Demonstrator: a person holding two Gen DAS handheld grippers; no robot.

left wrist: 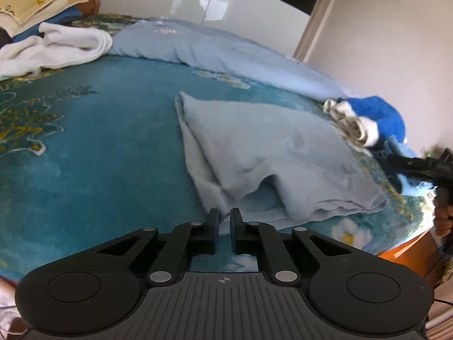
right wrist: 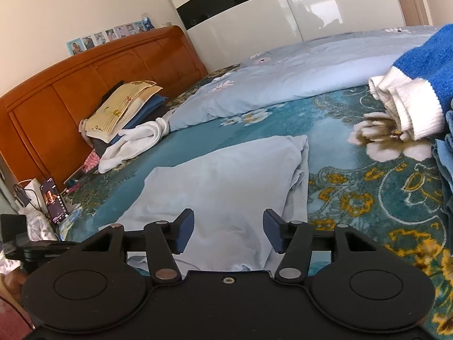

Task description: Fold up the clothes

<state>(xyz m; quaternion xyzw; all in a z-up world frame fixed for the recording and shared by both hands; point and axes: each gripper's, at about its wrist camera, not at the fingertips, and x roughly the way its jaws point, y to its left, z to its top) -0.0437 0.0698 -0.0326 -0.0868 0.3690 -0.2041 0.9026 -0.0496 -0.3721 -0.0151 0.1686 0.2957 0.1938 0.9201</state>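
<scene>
Room: a bedroom, with a bed (right wrist: 354,175) under a teal flowered cover, a wooden headboard (right wrist: 85,85) far left and glossy white wardrobe doors (right wrist: 254,19) behind.
Left tool (left wrist: 225,221): fingers almost pressed together, only a thin gap between the pads; whether they pinch cloth I cannot tell, though their tips sit right at the near edge of the garment.
Right tool (right wrist: 228,232): fingers spread wide, hovering over the near end of the garment, nothing between them.
Pale blue garment (right wrist: 226,175): lying on the bed cover in the middle, folded over itself and wrinkled, its far corner bunched up.
Blue and white knit (right wrist: 410,90): rolled, at the right edge of the bed beyond the garment, apart from it.
Light blue quilt (left wrist: 198,42): heaped along the far side of the bed.
White cloth (left wrist: 56,48): crumpled, far left near the headboard.
Pillow pile (right wrist: 124,104): yellow patterned pillow on top of blue ones, against the headboard.
Phone (right wrist: 53,198): propped upright beside the bed on the left, screen lit.
</scene>
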